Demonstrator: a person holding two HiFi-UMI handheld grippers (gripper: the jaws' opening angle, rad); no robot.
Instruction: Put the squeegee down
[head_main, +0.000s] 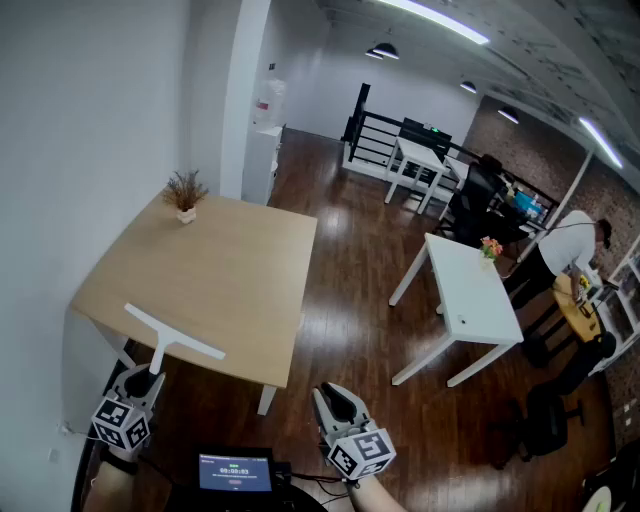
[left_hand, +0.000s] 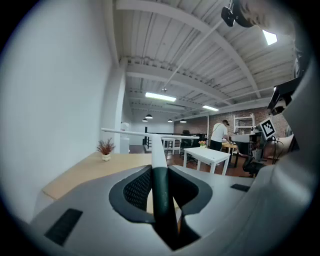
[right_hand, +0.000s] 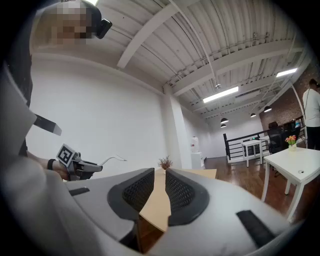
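My left gripper is shut on the dark handle of a white T-shaped squeegee. The squeegee hangs over the near left corner of the wooden table, its blade lying crosswise above the top. In the left gripper view the handle stands clamped between both pads and the white blade stretches sideways ahead. My right gripper floats off the table's near edge over the floor; in its own view the right gripper shows a narrow bare gap.
A small potted plant stands at the wooden table's far corner against the white wall. A white table is to the right across dark wood floor. A person stands by desks and chairs at the far right.
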